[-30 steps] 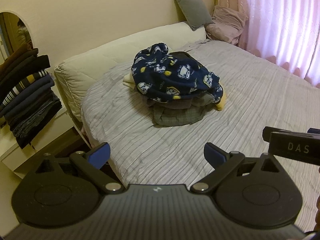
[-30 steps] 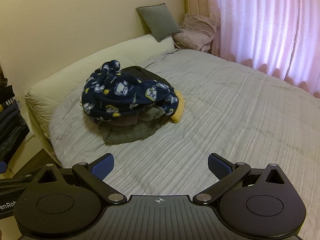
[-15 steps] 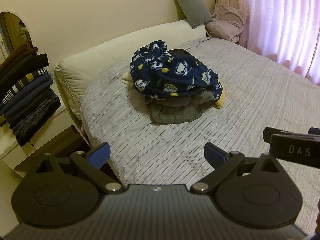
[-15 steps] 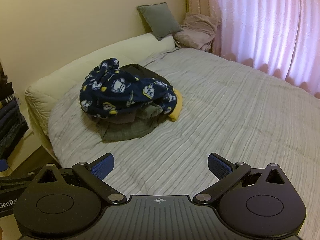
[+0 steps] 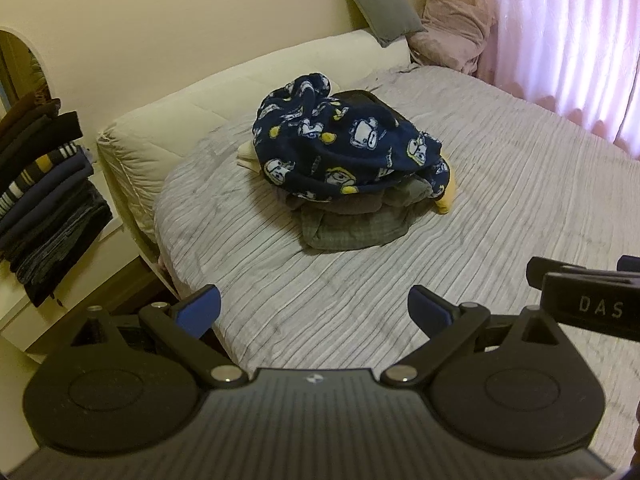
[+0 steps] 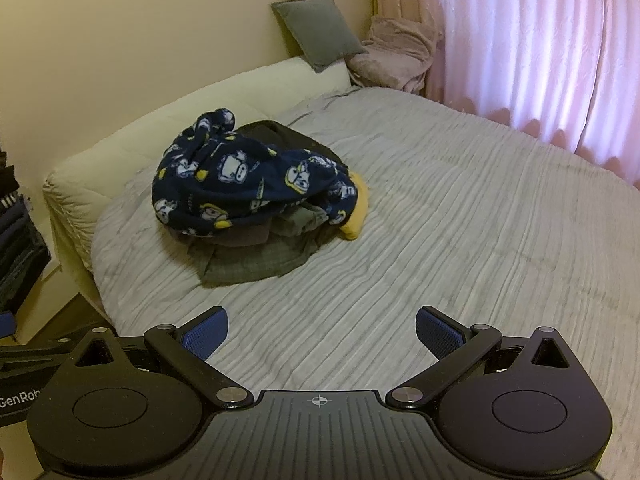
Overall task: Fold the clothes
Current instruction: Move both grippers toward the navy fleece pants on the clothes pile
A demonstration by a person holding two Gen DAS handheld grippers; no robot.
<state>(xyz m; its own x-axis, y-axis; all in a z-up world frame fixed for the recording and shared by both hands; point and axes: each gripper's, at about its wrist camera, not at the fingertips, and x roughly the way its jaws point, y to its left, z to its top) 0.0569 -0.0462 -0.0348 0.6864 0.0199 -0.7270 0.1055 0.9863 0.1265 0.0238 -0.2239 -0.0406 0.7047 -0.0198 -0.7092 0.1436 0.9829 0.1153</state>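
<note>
I am holding both claws above the near edge of the bed (image 5: 500, 200), w/ nothing in them. My left claw (image 5: 316, 308) is standing wide open, its blue pads far apart, and my right claw (image 6: 322, 330) is the same, wide open and empty. Both are pointing toward the clothes pile (image 5: 352, 176), which is lying on the grey striped bedcover, near the cream headboard (image 5: 240, 92) and well apart from my claws. On top is a navy fleece garment w/ cartoon faces (image 6: 248, 184), crumpled; under it are grey and brownish pieces, and a yellow item (image 6: 356, 212) is sticking out at the right side. The pile is unfolded, so I think there is folding left to do. Probably I am keeping the claws open bc the top fleece needs a wide bite. At the left, a stack of folded dark clothes (image 5: 44, 200) is sitting on a white shelf, approx. where finished pieces could go.
</note>
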